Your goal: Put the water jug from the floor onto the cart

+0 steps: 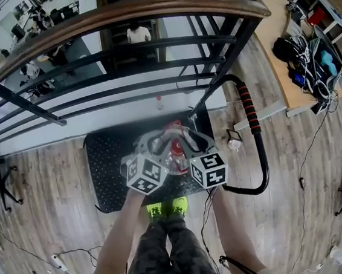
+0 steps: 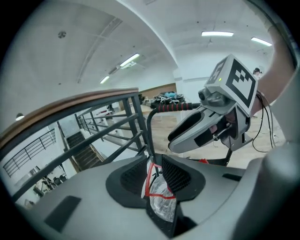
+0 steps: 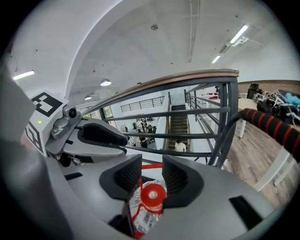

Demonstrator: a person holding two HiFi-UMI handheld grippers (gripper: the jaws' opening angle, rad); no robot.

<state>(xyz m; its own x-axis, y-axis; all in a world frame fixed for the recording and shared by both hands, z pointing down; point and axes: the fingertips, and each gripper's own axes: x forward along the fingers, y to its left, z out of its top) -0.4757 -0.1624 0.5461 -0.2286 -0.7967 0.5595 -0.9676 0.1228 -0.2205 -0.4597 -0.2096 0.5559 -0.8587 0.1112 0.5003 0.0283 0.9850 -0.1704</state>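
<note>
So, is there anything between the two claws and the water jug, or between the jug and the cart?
Nothing visible does. The water jug stands just past the open left claw and right claw, with no object between. It already seems to sit on the black deck of the cart, clear of the red-grip handle.

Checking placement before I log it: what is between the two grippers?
The red-capped water jug is between the left gripper and right gripper, over the cart's black deck; the head view shows it.
</note>
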